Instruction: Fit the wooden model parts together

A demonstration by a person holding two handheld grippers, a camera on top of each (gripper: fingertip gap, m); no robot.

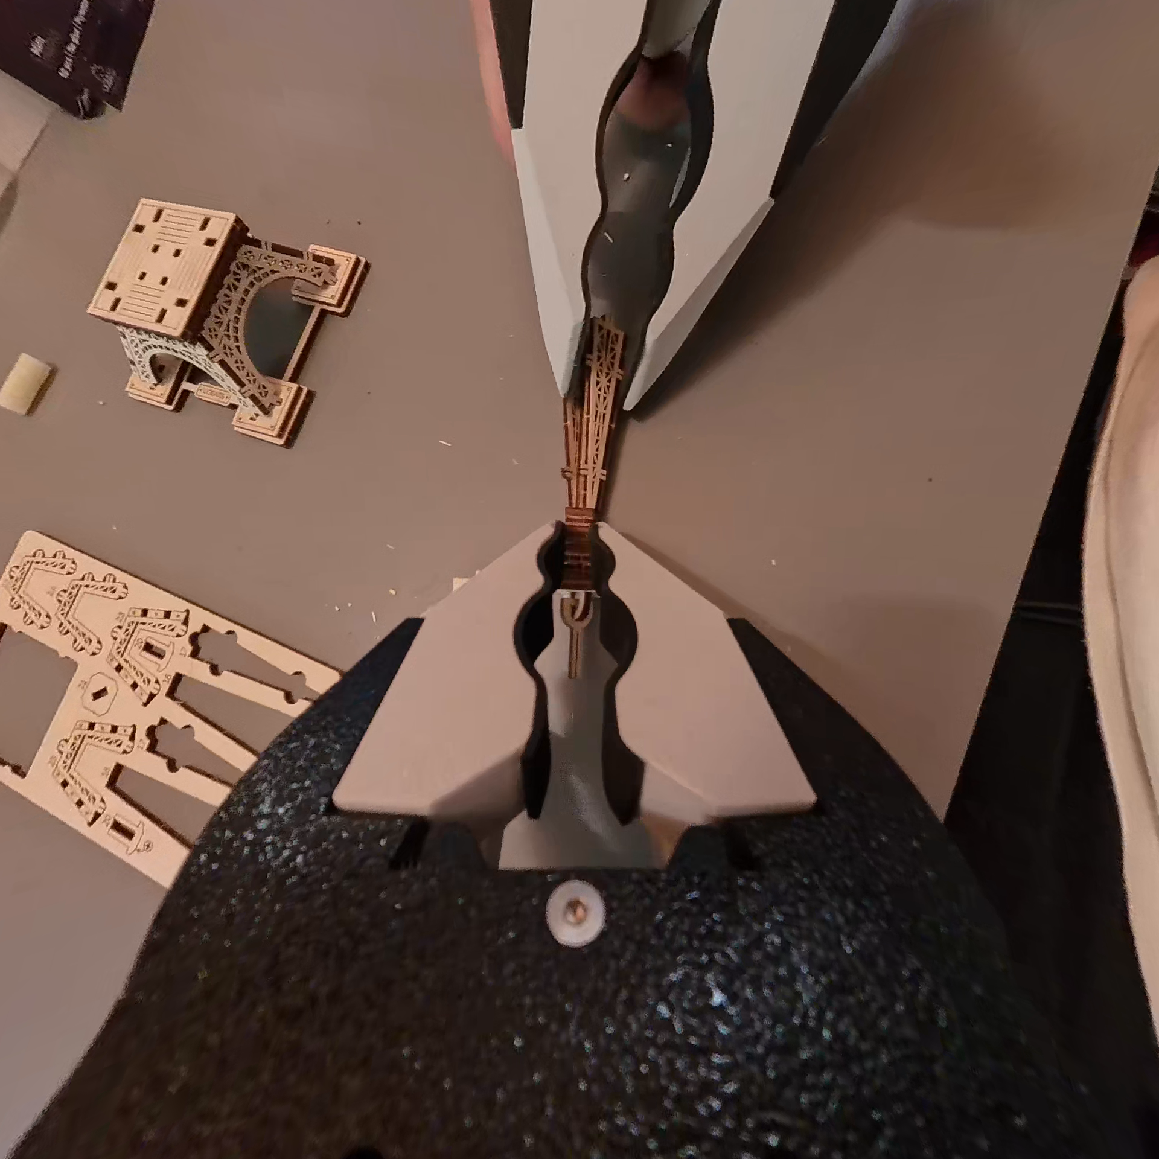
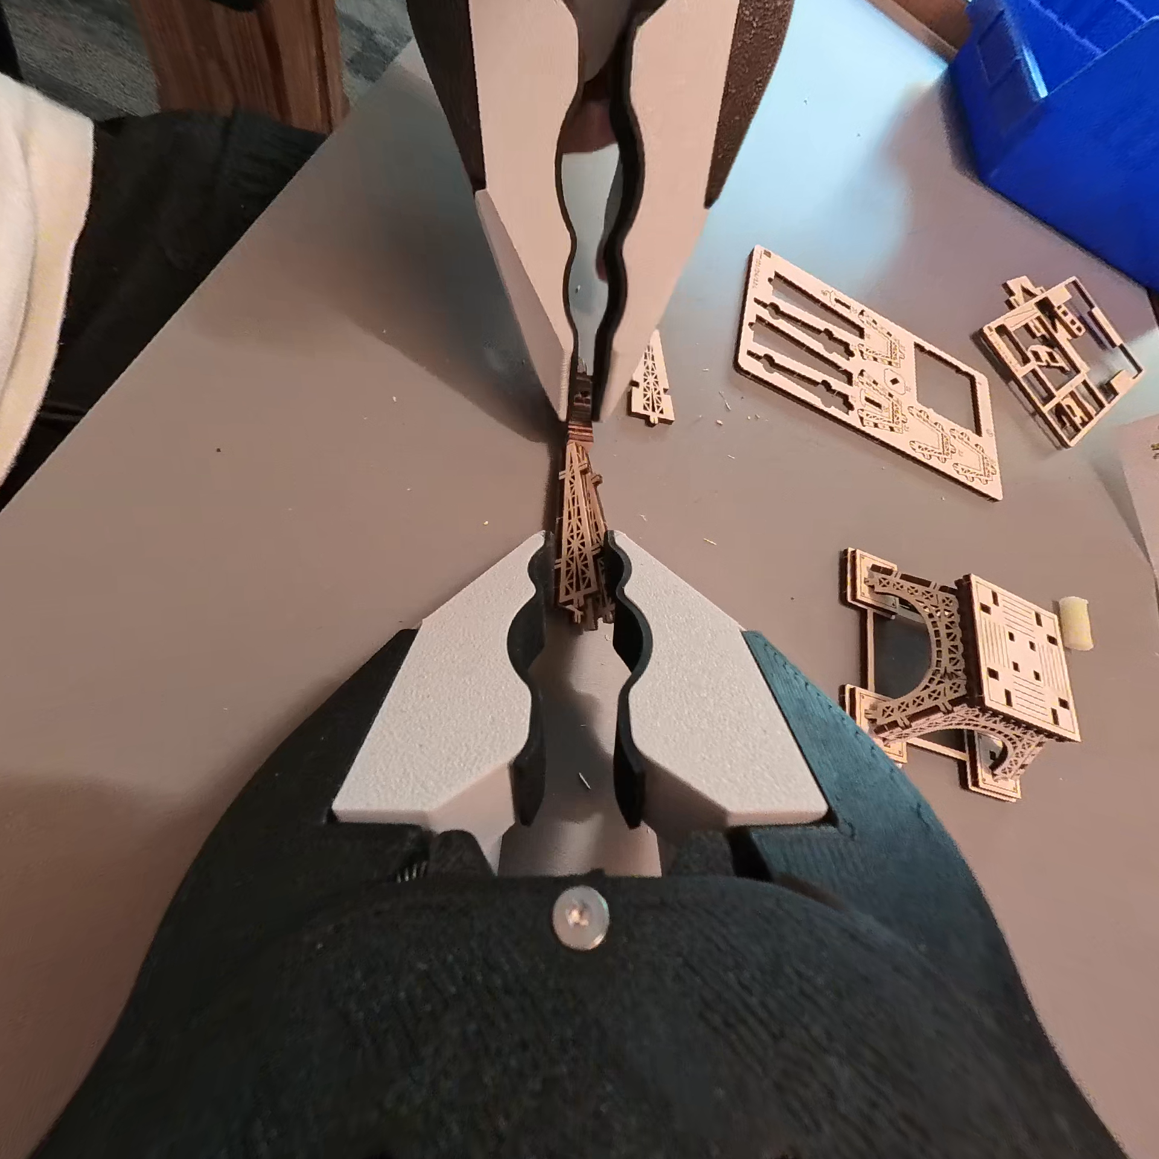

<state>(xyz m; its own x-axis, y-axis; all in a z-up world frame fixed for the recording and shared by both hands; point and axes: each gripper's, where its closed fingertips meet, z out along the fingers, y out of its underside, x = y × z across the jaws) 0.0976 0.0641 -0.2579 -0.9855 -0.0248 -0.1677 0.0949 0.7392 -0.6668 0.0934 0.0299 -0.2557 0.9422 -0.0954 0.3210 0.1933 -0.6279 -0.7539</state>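
A slim wooden lattice spire (image 1: 588, 451) hangs in the air between my two grippers, which face each other tip to tip. My left gripper (image 1: 577, 533) is shut on its narrow top end. My right gripper (image 2: 580, 542) is shut on its wider lattice end (image 2: 580, 502). The right gripper also shows at the top of the left wrist view (image 1: 602, 389), and the left gripper shows at the top of the right wrist view (image 2: 580, 414). The wooden tower base (image 1: 219, 313) with arched legs and a square deck stands on the grey table, apart from both grippers; it also shows in the right wrist view (image 2: 959, 677).
A punched-out wooden sheet (image 2: 865, 376) lies flat on the table and also shows in the left wrist view (image 1: 94, 690). A small lattice piece (image 2: 652, 382), a scrap frame (image 2: 1053, 364), a cream block (image 2: 1075, 621) and a blue bin (image 2: 1066, 125) are nearby. A dark box (image 1: 69, 50) sits far left.
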